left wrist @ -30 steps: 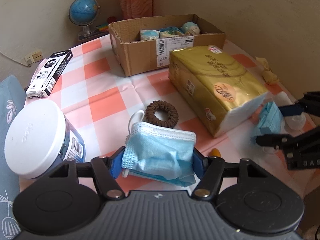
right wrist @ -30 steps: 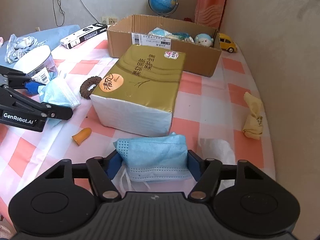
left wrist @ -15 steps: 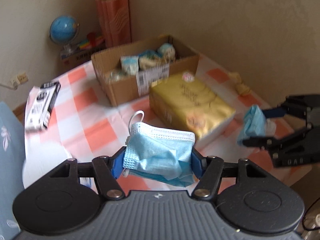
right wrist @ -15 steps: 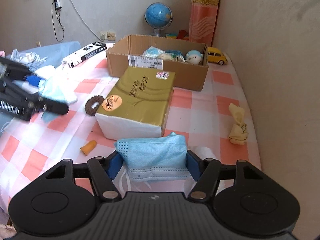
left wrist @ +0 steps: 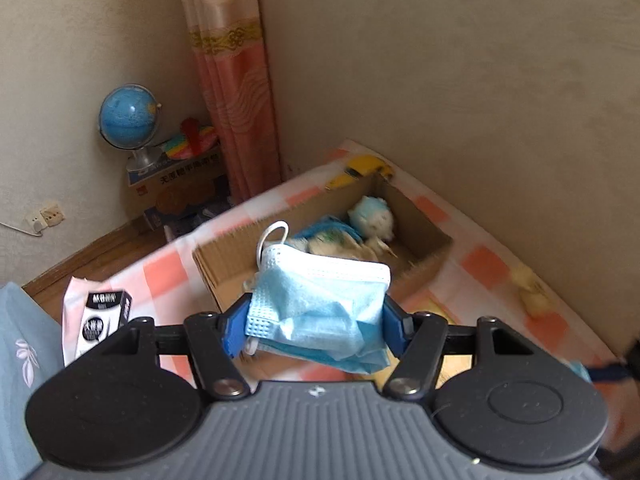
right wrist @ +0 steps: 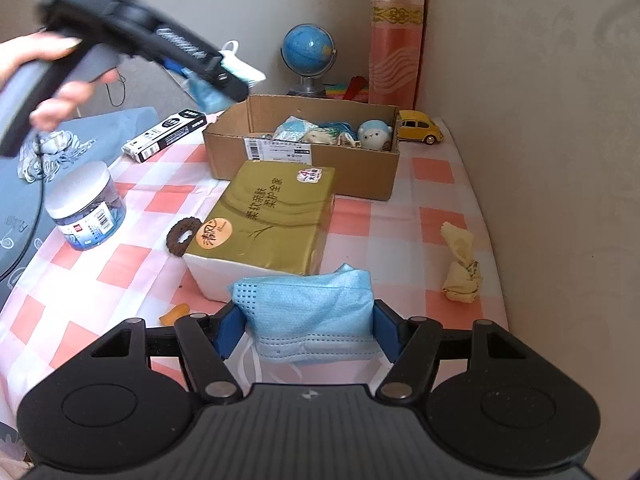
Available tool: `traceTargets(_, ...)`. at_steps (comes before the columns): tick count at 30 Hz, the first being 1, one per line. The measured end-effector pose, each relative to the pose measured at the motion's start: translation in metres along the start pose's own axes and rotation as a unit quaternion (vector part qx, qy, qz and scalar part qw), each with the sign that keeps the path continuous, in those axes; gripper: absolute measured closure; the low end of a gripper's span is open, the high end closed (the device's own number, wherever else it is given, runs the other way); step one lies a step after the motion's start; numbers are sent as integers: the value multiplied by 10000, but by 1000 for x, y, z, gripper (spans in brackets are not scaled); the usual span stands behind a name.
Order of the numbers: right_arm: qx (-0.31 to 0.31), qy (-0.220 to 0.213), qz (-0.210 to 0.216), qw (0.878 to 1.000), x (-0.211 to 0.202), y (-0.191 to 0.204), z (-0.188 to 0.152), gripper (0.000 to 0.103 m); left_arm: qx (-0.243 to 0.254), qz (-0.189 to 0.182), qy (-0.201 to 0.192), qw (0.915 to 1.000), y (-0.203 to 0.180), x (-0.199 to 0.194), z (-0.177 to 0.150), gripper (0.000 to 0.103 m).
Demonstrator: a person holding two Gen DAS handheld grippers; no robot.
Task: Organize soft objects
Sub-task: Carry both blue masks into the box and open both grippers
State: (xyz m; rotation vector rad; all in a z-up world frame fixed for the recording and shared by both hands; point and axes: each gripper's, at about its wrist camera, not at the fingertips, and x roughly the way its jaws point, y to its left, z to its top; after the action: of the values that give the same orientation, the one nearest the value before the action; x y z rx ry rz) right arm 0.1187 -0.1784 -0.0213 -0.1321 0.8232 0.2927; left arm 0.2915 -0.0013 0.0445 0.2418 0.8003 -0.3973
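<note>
My left gripper [left wrist: 316,320] is shut on a crumpled blue face mask [left wrist: 320,304] and holds it in the air above the near left end of the open cardboard box [left wrist: 424,256]. The box holds a pale blue plush toy [left wrist: 372,220] and other soft items. In the right wrist view the left gripper [right wrist: 224,76] hangs high over the box [right wrist: 304,160]. My right gripper [right wrist: 306,328] is shut on a second blue face mask [right wrist: 308,320], raised above the checkered table [right wrist: 128,256] near its front edge.
A gold tissue pack [right wrist: 268,220] lies in front of the box, with a brown scrunchie [right wrist: 182,236] at its left. A white-lidded jar [right wrist: 86,204], a black and white carton [right wrist: 168,134], a yellow cloth [right wrist: 462,268], a yellow toy car [right wrist: 420,126] and a small orange piece [right wrist: 174,314] are on the table. A globe [right wrist: 308,56] stands behind.
My left gripper has risen and moved forward with its mask, from low over the table to above the box. My right gripper has lifted slightly with its mask.
</note>
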Motion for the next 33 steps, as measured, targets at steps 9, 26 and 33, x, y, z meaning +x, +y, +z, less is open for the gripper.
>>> traceTargets(9, 90, -18, -69, 9999, 1, -11, 3, 32, -374, 310, 286, 9984, 25, 60, 23, 22)
traceTargets(26, 209, -123, -83, 9997, -5, -14, 9, 32, -295, 554, 39, 9980, -5, -34, -24, 9)
traceTargets(33, 239, -276, -169, 9992, -7, -16, 28, 32, -582, 450, -122, 9972, -37, -82, -77, 5)
